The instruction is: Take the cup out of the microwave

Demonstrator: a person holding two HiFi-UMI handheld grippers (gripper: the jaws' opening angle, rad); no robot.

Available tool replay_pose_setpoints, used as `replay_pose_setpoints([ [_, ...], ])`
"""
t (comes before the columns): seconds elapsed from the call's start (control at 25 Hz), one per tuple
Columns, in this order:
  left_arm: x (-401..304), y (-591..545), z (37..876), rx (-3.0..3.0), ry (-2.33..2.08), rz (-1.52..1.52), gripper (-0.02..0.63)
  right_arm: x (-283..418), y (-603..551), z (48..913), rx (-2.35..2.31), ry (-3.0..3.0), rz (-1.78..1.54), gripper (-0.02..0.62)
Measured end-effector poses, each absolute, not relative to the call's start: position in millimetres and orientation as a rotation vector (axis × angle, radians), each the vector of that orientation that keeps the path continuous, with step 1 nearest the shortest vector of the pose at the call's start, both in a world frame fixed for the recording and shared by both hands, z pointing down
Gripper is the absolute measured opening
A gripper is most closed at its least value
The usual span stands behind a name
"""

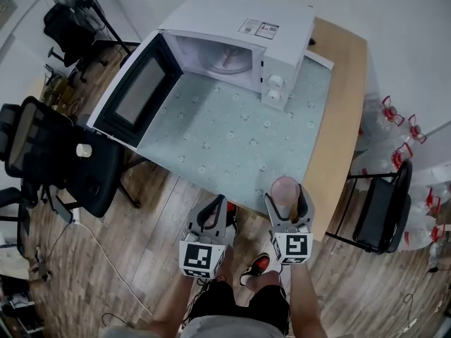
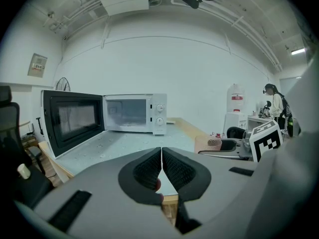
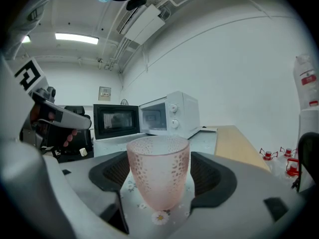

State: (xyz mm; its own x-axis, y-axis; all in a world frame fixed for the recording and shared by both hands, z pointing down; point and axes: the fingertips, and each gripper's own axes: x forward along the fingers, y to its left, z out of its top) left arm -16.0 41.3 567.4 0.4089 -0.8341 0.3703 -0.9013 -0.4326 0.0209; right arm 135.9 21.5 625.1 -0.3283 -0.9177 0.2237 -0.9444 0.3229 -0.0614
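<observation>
Right gripper (image 1: 287, 201) has the pink cup (image 3: 159, 171) gripped between its pads, upright, at the near edge of the table (image 1: 343, 111) over the flowered cloth (image 1: 232, 136). Left gripper (image 2: 161, 164) is just beside it, jaws pressed together with nothing between them. At the far end sits the microwave (image 1: 243, 37), door (image 1: 132, 90) swung wide. The cup is outside it, well apart.
</observation>
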Motion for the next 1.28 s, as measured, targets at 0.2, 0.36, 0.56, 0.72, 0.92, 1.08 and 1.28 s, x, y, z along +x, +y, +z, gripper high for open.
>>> replay_pose_setpoints([
  [0.2, -16, 46, 561, 2.462, -1.54, 0.445, 0.026, 137, 25, 617, 1.734, -2.437, 0.261, 0.367],
  [0.36, -16, 45, 548, 2.476, -1.55, 0.43, 0.026, 139, 25, 604, 1.737, -2.444, 0.237, 0.371],
  [0.56, -17, 42, 529, 2.502, -1.56, 0.412, 0.026, 138, 23, 579, 1.75, -2.452, 0.21, 0.371],
  [0.72, -16, 38, 510, 2.525, -1.566, 0.387, 0.026, 139, 19, 560, 1.76, -2.454, 0.193, 0.37],
  [0.92, -16, 32, 486, 2.553, -1.565, 0.357, 0.027, 139, 14, 528, 1.772, -2.465, 0.168, 0.37],
  [1.08, -16, 27, 464, 2.574, -1.57, 0.336, 0.026, 136, 11, 499, 1.754, -2.488, 0.15, 0.368],
  [1.28, -20, 20, 437, 2.593, -1.593, 0.311, 0.026, 130, 7, 468, 1.725, -2.528, 0.135, 0.354],
])
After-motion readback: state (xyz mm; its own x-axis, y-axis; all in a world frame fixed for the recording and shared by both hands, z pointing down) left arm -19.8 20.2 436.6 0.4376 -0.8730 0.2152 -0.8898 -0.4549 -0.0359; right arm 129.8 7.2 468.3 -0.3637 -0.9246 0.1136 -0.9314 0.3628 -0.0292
